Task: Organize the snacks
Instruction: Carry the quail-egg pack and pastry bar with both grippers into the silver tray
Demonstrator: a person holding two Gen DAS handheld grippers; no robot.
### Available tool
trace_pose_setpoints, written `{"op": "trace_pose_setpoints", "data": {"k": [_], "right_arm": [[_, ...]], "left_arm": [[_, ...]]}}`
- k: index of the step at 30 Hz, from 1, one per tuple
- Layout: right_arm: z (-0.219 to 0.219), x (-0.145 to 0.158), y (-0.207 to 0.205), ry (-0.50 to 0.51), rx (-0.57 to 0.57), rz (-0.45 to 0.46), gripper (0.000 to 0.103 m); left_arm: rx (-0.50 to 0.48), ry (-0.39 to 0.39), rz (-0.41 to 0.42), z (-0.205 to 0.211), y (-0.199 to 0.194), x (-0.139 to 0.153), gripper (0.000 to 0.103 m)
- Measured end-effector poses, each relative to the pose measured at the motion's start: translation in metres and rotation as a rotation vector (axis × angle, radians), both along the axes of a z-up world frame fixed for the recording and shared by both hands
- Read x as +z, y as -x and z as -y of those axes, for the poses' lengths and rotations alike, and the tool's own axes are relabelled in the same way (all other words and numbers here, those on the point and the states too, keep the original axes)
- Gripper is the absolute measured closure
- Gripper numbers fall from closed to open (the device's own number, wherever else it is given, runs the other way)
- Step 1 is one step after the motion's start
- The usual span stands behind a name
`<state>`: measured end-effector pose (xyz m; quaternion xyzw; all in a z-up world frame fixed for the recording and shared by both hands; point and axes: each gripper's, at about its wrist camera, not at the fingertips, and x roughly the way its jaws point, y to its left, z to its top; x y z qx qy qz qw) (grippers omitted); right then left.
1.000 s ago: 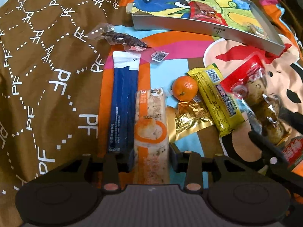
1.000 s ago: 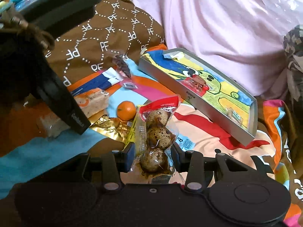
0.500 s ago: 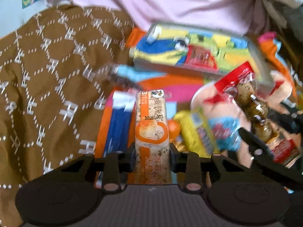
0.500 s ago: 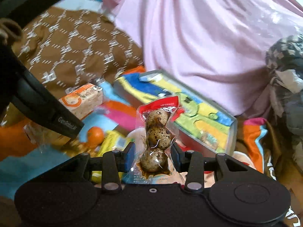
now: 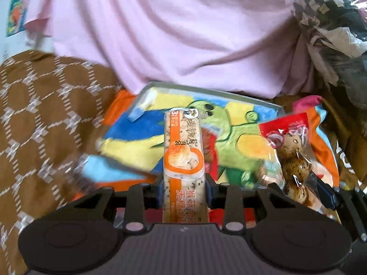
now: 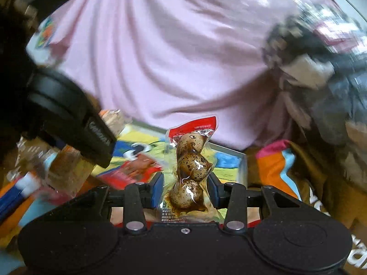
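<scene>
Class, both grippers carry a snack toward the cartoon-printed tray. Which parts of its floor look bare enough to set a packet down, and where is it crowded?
In the left wrist view, the tray shows bare floor on its yellow and blue part left of the orange biscuit pack, and green floor between that pack and the quail egg packet. Its far-left corner holds a small wrapper. The near edge is hidden behind both grippers.

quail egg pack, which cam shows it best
The right wrist view: the quail egg pack sits dead centre, clamped in the right gripper, all three eggs and the red top sharp. The left wrist view shows the same pack off at the right edge, smaller and angled.
</scene>
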<state>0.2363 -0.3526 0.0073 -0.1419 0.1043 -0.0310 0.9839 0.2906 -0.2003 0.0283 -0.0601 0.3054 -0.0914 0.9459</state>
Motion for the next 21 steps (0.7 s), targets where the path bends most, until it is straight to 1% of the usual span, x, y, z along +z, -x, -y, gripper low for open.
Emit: {"op": "trace_pose_setpoints", "data": {"k": [6,10,12,17,21], "right_arm": [[0.050,-0.004,-0.031,-0.129,-0.093,0.002,0.060],[0.077,-0.012,-0.047,-0.229,-0.114,-0.026,0.060],[0.080,-0.014,-0.050,-0.248,-0.116,-0.031,0.060],[0.079,-0.019,-0.058,-0.260,-0.109,-0.042,0.060],[0.083,-0.021,-0.069,-0.291,-0.101,-0.065,0.060]], "left_arm": [[-0.037,-0.033,0.022,0.039,-0.041,0.002,0.066],[-0.056,-0.035,0.024,0.066,-0.059,-0.001,0.066],[-0.068,-0.039,0.019,0.076,-0.066,-0.002,0.066],[-0.078,-0.042,0.009,0.094,-0.083,-0.008,0.066],[-0.067,-0.027,-0.032,0.098,-0.093,-0.018,0.066]]}}
